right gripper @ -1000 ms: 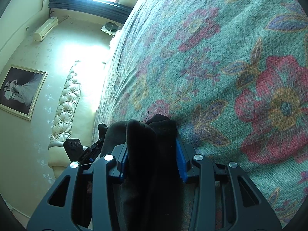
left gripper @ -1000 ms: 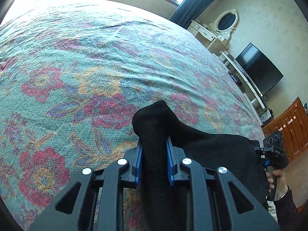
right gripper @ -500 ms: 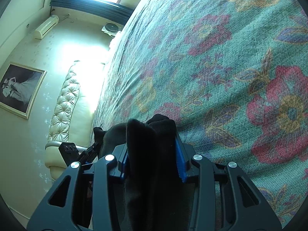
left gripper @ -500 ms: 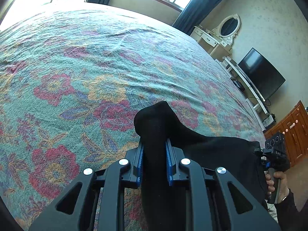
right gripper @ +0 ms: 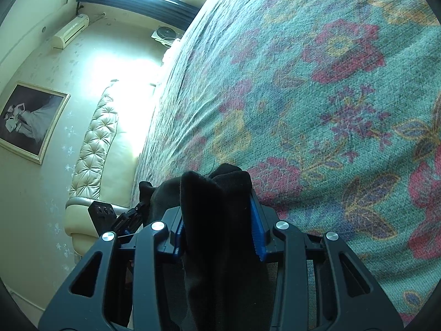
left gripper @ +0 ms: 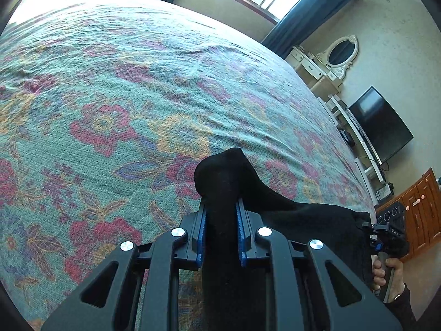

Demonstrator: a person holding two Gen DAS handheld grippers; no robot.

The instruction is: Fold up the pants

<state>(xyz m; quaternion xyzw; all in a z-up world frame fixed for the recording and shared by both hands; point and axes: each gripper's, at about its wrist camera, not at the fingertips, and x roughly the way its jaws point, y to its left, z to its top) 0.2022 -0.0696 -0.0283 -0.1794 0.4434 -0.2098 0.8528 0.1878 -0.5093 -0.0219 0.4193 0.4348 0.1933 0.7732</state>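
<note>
Most of both views is taken up by a big floral bedspread [left gripper: 115, 104] in teal and red, and the black pants [left gripper: 311, 220] are held up over its near edge, stretched between the two tools. The left gripper [left gripper: 219, 230] is clamped tight on a thin bunch of the fabric. A much fatter wad is pinched by the right gripper [right gripper: 217, 230], so its blue pads [right gripper: 255, 234] are kept further apart.

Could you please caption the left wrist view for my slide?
Left gripper clamps black pants above a floral bedspread.
</note>
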